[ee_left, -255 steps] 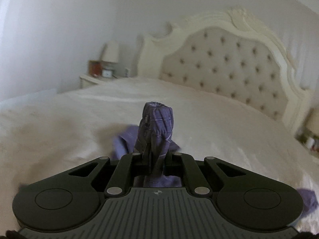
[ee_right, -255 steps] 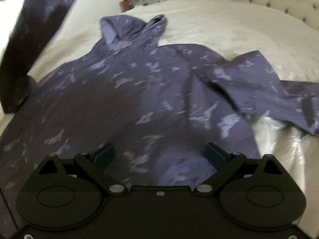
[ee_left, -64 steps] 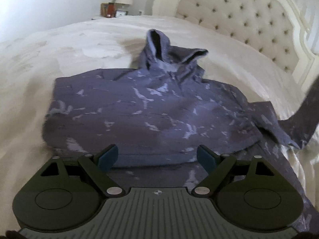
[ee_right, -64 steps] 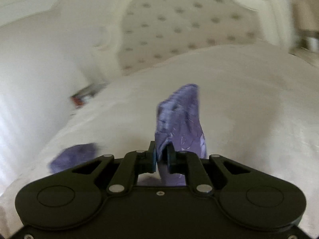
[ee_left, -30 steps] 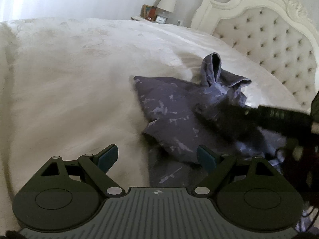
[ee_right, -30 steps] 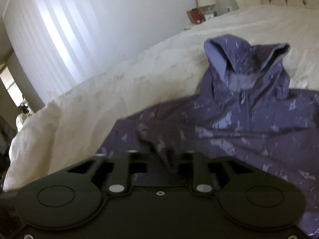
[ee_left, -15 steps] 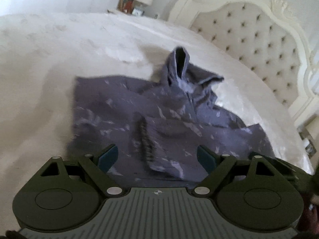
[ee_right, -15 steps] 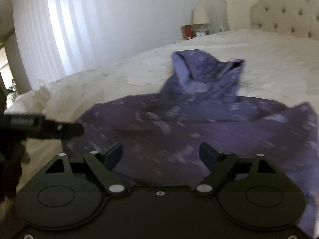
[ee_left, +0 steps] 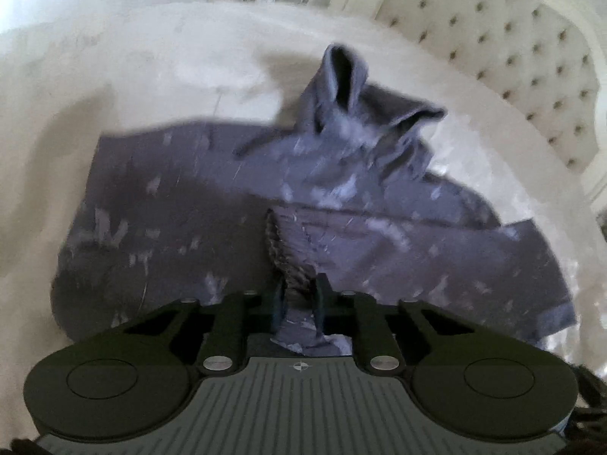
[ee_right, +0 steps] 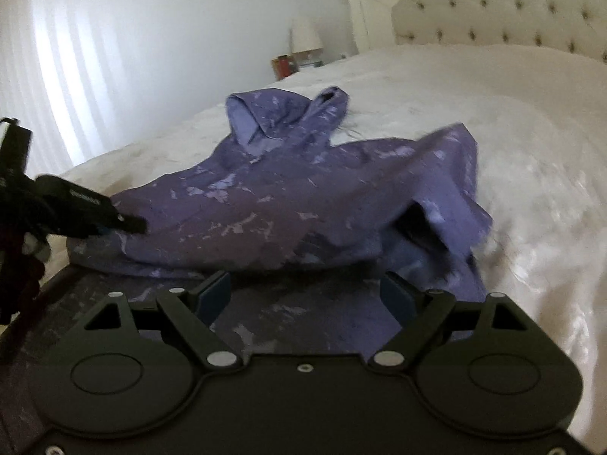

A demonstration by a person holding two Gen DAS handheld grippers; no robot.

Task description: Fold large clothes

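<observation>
bed [ee_left: 151, 60] | white cover | purple hoodie [ee_left: 189, 204] spread flat on it

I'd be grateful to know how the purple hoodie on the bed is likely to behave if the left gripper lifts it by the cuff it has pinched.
The hoodie looks floppy: it lies in soft folds and its hood slumps. Lifted by the ribbed cuff in the left gripper, whose jaws have just been closing on it, probably only the sleeve rises first. The bedspread looks smooth, so the body may slide.

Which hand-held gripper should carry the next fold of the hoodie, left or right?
Left. The left hand-held gripper has just closed on the hoodie at its ribbed cuff; the right hand-held gripper hovers open, holding nothing.
</observation>
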